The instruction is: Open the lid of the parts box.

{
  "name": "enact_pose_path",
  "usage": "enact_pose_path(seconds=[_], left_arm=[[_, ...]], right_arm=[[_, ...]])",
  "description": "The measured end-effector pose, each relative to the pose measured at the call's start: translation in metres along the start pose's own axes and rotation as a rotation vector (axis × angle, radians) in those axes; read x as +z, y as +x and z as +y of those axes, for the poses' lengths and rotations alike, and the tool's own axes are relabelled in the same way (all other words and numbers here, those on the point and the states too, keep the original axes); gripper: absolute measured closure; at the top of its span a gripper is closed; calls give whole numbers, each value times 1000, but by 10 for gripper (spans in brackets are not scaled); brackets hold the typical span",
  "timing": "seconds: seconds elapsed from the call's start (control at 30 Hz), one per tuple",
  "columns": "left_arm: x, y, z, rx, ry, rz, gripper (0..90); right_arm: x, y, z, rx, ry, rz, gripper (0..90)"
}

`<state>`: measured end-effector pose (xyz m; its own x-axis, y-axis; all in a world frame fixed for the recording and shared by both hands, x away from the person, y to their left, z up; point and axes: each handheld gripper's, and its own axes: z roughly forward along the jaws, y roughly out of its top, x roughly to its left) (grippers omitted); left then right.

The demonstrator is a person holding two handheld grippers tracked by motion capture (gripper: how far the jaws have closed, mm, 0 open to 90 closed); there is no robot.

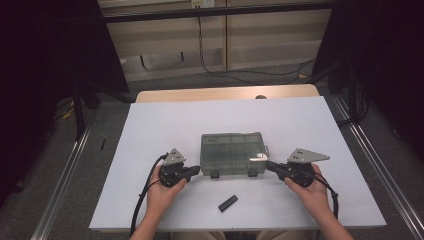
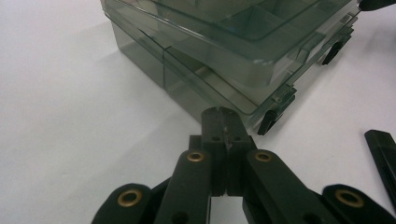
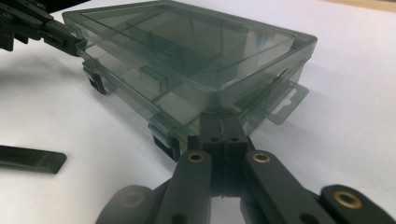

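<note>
Left gripper (image 1: pixel 196 171) and right gripper (image 1: pixel 270 165), jaws pressed together, tips touching opposite near corners of smoky compartment box (image 1: pixel 231 152); black flat piece (image 1: pixel 227 203) lying nearer, apart.

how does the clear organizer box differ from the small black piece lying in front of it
The organizer box is see-through smoky grey, with dividers visible inside; the small black piece is opaque and solid black. The box is much larger, wide and boxy, while the black piece is a thin flat bar. The box sits square to the table's edge; the black piece lies at a slant. Both rest flat on the white table.
</note>
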<state>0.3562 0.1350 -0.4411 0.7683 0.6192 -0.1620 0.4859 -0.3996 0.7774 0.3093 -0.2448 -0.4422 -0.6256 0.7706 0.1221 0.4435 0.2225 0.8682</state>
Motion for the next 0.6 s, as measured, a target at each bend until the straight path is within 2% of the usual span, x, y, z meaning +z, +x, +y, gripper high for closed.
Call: enact_pose_path(seconds=[0.4,0.5,0.6], left_arm=[[-4,1,3,-8,-32,-1,900],[-5,2,4,-13,-39,3,900],[-7,2,4,-15,-49,4,900]], right_arm=[[3,0,8,-13,-34,-5,900],[7,-1,10,-15,-31,-6,900],[10,-1,9,-27,-1,-14,900]])
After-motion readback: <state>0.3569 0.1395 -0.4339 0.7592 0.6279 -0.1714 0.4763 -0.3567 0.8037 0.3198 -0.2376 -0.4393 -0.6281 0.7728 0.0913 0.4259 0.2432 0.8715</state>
